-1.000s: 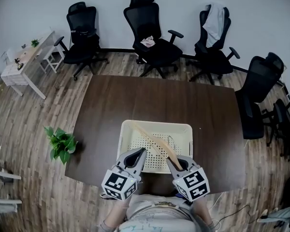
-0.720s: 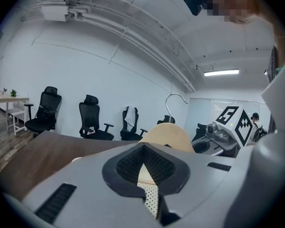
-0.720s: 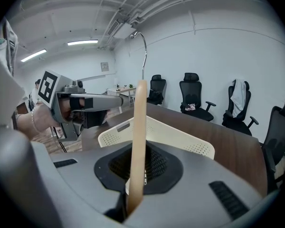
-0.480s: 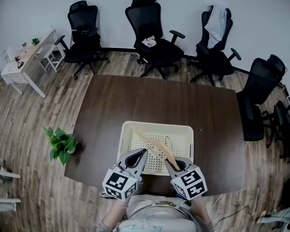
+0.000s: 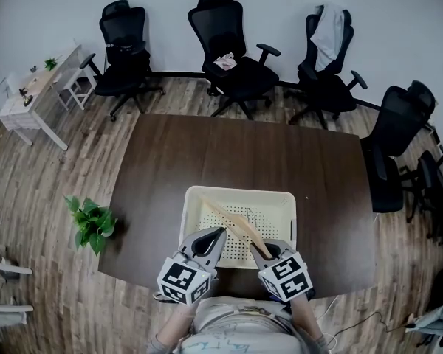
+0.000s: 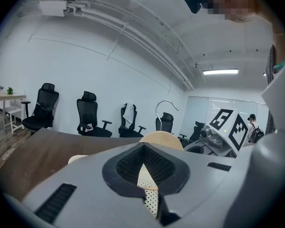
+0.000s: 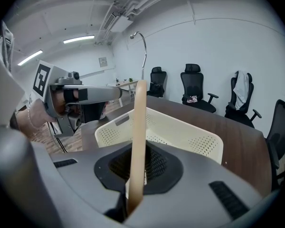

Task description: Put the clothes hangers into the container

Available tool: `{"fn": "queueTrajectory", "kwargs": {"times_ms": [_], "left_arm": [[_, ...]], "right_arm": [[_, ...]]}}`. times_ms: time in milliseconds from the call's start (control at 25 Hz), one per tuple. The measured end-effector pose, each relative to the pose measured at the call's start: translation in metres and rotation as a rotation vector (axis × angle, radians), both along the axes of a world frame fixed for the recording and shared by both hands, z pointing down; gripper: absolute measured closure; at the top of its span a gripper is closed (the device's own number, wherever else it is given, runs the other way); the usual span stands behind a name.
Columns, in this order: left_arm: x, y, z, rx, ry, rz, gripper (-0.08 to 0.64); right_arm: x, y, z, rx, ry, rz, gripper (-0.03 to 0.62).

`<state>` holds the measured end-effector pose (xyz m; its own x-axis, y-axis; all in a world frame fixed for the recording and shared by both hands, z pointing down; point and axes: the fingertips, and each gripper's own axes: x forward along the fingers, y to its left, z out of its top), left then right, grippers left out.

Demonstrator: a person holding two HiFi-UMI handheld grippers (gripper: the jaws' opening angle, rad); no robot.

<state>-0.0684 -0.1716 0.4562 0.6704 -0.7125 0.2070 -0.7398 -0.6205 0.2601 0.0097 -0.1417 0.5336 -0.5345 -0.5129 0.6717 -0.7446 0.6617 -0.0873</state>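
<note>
A wooden clothes hanger point(image 5: 236, 220) with a metal hook slants over the cream perforated basket point(image 5: 236, 191) on the dark table point(image 5: 207, 153). My right gripper point(image 5: 260, 251) is shut on the hanger's near end, at the basket's front right. In the right gripper view the hanger point(image 7: 138, 137) rises straight up from between the jaws point(image 7: 133, 194), with the basket point(image 7: 180, 127) behind it. My left gripper point(image 5: 215, 236) hovers at the basket's front left, shut and holding nothing. In the left gripper view its jaws point(image 6: 152, 201) meet, and the hanger point(image 6: 162, 137) shows beyond them.
Several black office chairs point(image 5: 232, 43) stand beyond the table's far edge, and more are at the right point(image 5: 399, 139). A potted plant point(image 5: 92, 223) sits on the floor to the left. A small white side table point(image 5: 33, 98) is at the far left.
My right gripper has shifted a little to the left and nearer to me with the hanger, whose far tip has dropped closer to the basket. The left gripper has hardly moved.
</note>
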Motion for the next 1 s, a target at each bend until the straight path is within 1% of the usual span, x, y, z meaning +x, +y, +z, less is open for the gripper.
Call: {"fn": "queueTrajectory", "kwargs": {"times_ms": [480, 1000], "left_arm": [[0.001, -0.002, 0.003, -0.012, 0.006, 0.006, 0.549], [-0.005, -0.004, 0.008, -0.022, 0.009, 0.004, 0.549]], "right_arm": [[-0.003, -0.002, 0.018, -0.049, 0.030, -0.008, 0.566], [-0.010, -0.006, 0.034, -0.072, 0.069, -0.024, 0.566]]}}
